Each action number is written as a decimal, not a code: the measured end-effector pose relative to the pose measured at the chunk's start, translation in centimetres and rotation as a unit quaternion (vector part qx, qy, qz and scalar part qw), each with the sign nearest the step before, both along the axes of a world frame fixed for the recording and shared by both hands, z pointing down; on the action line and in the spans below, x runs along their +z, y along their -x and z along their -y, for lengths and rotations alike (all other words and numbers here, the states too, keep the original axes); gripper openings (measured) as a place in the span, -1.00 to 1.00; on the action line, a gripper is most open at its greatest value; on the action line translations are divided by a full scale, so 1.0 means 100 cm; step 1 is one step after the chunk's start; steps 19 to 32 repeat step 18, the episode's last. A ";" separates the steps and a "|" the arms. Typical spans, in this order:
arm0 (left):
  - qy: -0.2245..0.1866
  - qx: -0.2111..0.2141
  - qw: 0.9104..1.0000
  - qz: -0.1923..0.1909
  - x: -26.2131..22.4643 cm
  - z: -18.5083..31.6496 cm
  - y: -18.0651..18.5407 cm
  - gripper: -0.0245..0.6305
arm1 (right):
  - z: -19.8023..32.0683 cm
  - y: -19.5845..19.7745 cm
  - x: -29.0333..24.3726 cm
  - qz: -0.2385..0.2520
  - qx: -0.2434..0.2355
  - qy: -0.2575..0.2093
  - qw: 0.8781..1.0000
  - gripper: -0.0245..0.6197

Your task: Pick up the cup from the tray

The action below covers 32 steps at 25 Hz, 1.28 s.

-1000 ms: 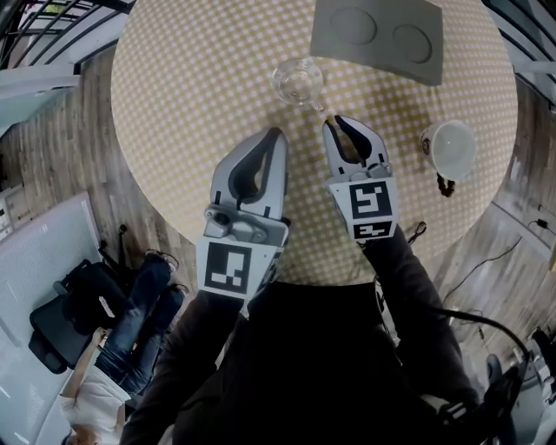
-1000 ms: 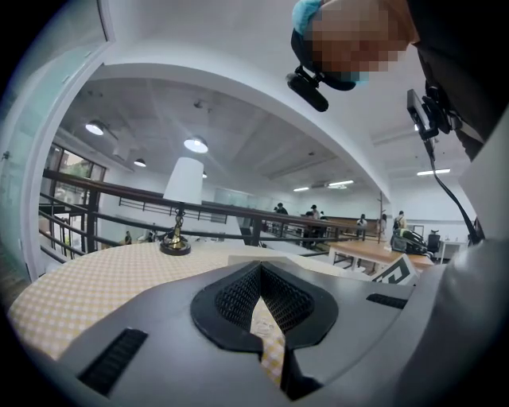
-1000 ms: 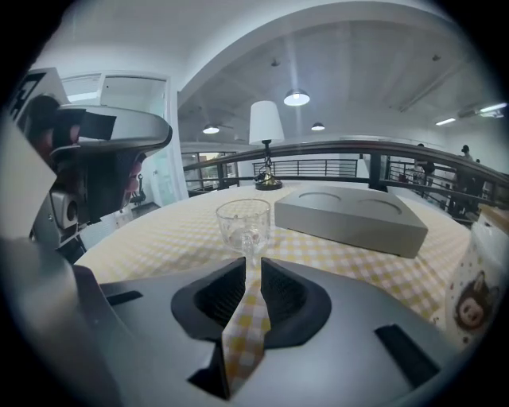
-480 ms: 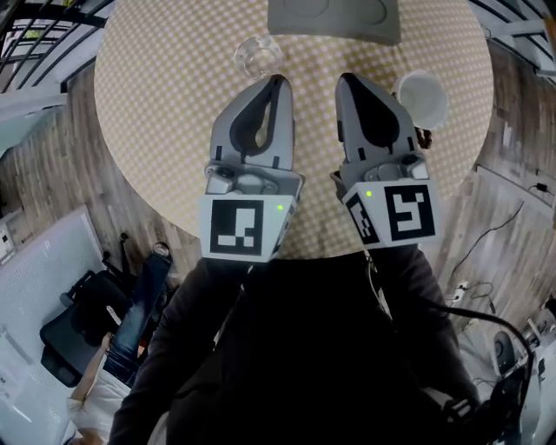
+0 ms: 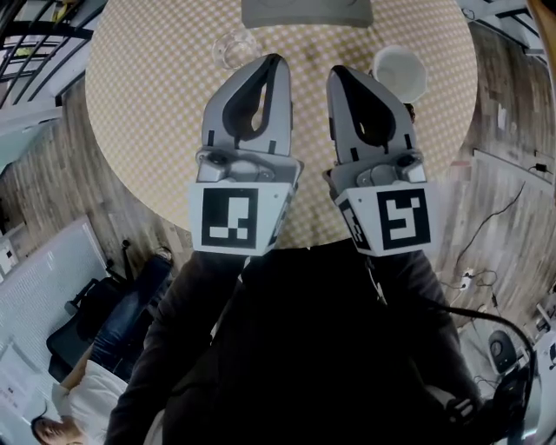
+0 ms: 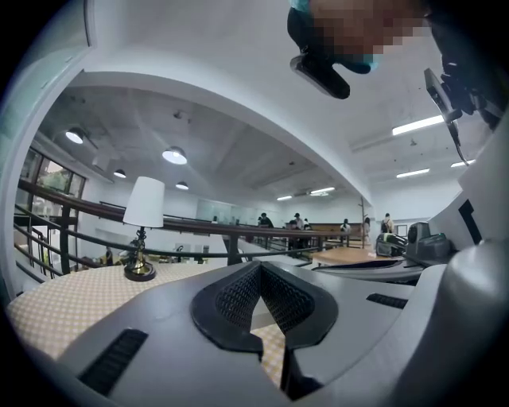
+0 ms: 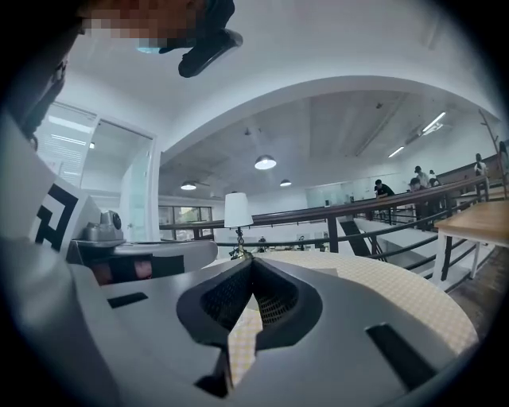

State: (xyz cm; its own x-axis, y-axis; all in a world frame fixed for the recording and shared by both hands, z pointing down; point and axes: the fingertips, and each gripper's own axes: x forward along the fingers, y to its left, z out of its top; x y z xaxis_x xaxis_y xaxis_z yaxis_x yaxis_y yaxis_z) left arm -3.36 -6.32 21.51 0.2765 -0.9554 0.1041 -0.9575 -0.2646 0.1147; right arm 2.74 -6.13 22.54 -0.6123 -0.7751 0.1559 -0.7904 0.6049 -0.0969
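The clear glass cup [image 5: 234,48] stands on the checkered round table [image 5: 139,113], left of the grey tray [image 5: 304,10], of which only the near edge shows at the top of the head view. Both grippers are held high above the table, side by side and pointing away from me. My left gripper [image 5: 274,61] is shut with nothing in it, its ribbed pads meeting in the left gripper view [image 6: 260,266]. My right gripper [image 5: 337,74] is also shut and empty, as the right gripper view [image 7: 253,262] confirms. Neither gripper view shows the cup.
A white-shaded table lamp [image 5: 400,74] stands on the table right of the tray, and appears in both gripper views [image 6: 143,226] [image 7: 237,222]. Railings and a large hall lie beyond the table. A seated person [image 5: 95,382] is on the floor at lower left.
Both grippers have risen toward the head camera and look larger. The right jaws, open a second ago, are now closed on nothing. Cup and tray have shifted to the picture's top edge.
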 end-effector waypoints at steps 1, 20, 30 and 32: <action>0.000 0.000 1.000 0.000 0.000 0.000 -0.002 -0.91 | 0.000 -0.002 0.000 0.001 0.000 0.000 1.000 -0.90; -0.005 0.011 1.000 0.002 -0.001 -0.003 -0.010 -0.91 | 0.000 -0.005 -0.005 0.002 0.004 -0.012 1.000 -0.90; -0.005 0.011 1.000 0.002 -0.001 -0.003 -0.010 -0.91 | 0.000 -0.005 -0.005 0.002 0.004 -0.012 1.000 -0.90; -0.005 0.011 1.000 0.002 -0.001 -0.003 -0.010 -0.91 | 0.000 -0.005 -0.005 0.002 0.004 -0.012 1.000 -0.90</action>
